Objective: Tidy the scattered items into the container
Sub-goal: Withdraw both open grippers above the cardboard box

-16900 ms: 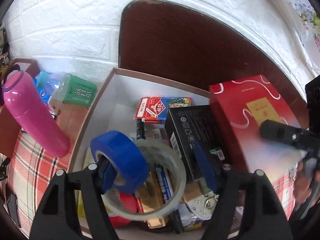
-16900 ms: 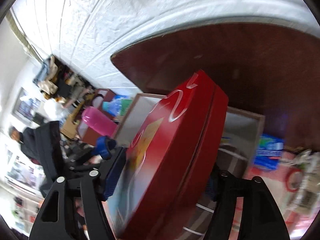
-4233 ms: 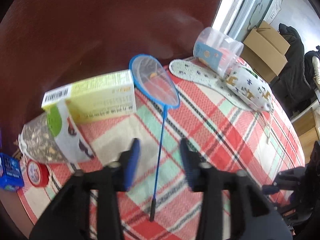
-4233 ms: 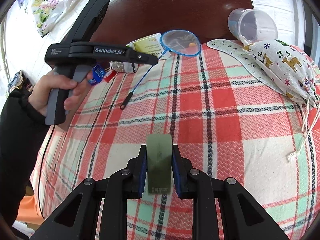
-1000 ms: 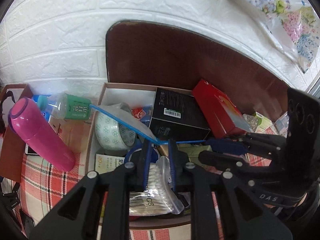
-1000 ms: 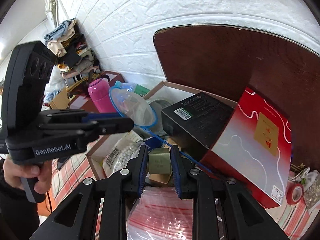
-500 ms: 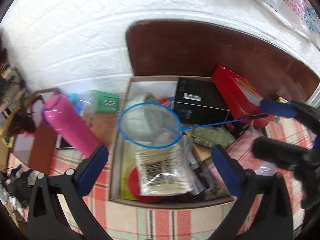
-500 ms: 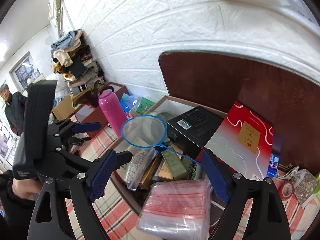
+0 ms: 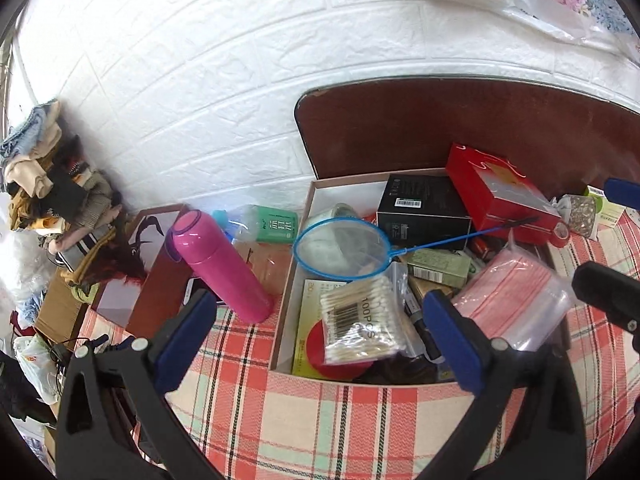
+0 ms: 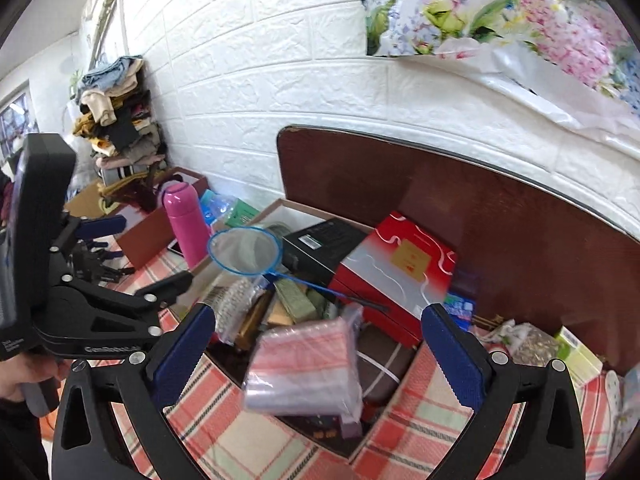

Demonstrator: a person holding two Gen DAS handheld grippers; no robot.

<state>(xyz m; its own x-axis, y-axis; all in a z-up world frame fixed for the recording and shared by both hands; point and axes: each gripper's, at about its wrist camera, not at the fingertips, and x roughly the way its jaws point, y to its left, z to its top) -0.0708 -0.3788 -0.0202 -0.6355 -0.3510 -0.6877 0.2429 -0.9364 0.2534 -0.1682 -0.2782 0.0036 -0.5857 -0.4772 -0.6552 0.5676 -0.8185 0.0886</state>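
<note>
The cardboard box (image 9: 289, 292) on the plaid cloth is packed with items. On top lies a blue hand net (image 9: 340, 252) (image 10: 244, 252), its handle resting across a small green box (image 9: 440, 268) (image 10: 296, 300). Both are free of the grippers. My left gripper (image 9: 320, 332) is open and empty, pulled back above the box's near edge. My right gripper (image 10: 318, 332) is empty too, its jaws opening wide above a pink zip bag (image 10: 304, 364). A cotton swab bag (image 9: 360, 320), a black box (image 9: 420, 208) and a red box (image 9: 496, 200) also sit inside.
A pink bottle (image 9: 220, 264) and a green-labelled bottle (image 9: 272, 224) lie left of the box beside a brown carton (image 9: 156, 280). A snack bag (image 10: 532, 344) and a yellow-green packet (image 10: 580, 356) rest to the right. The dark headboard (image 9: 400, 128) and brick wall stand behind.
Both grippers opened, letting go of the net and the small green box, which now lie in the box. Both hands drew back and up from it.
</note>
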